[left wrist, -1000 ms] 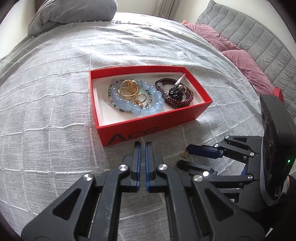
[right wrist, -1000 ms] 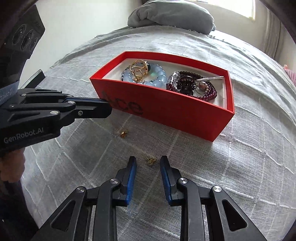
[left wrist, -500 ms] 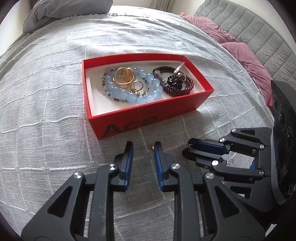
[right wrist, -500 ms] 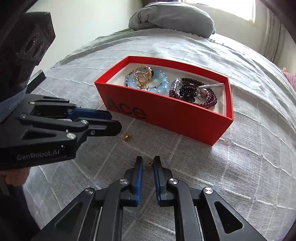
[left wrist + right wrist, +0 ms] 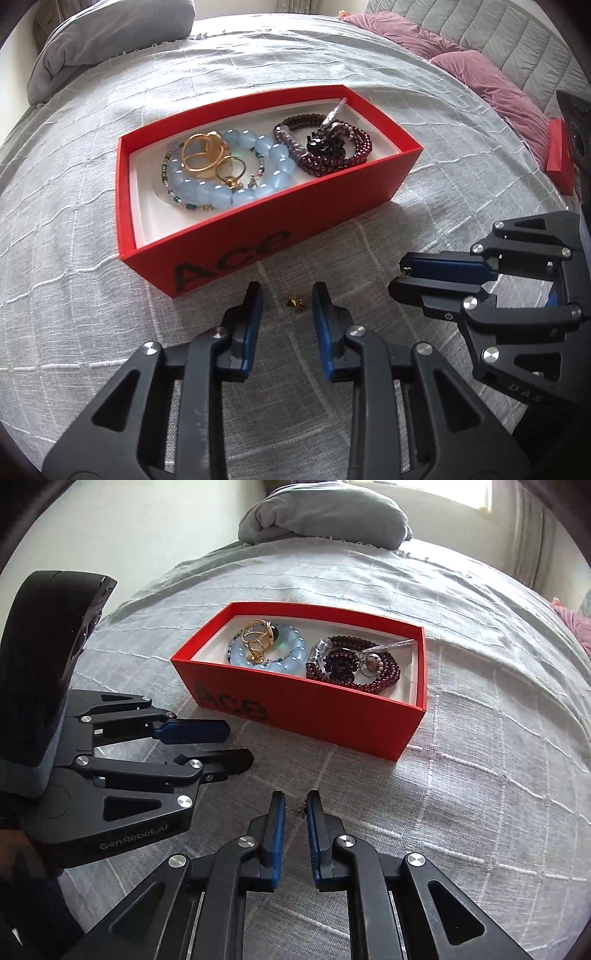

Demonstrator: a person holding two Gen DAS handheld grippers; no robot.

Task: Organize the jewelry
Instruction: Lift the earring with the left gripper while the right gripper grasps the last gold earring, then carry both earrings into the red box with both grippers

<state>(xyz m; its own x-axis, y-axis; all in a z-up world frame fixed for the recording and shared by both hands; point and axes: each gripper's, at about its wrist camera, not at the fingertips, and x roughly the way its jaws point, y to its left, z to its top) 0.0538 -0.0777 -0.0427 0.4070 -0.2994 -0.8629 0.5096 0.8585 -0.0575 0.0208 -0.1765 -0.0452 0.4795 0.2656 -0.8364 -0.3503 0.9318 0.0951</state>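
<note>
A grey grid-stitched bedspread (image 5: 92, 258) covers a bed with one grey pillow (image 5: 110, 40) far left and two mauve cushions (image 5: 491, 85) far right. One red open cardboard box (image 5: 236, 254) holds a pale blue bead bracelet (image 5: 229, 192), gold rings (image 5: 203, 155) and dark garnet bead bracelets (image 5: 332, 155). The left gripper (image 5: 287, 306) tilts downward, jaws parted around one small gold earring (image 5: 294, 304) near the box. The right gripper (image 5: 295, 808) pinches a second gold earring (image 5: 302, 808).
</note>
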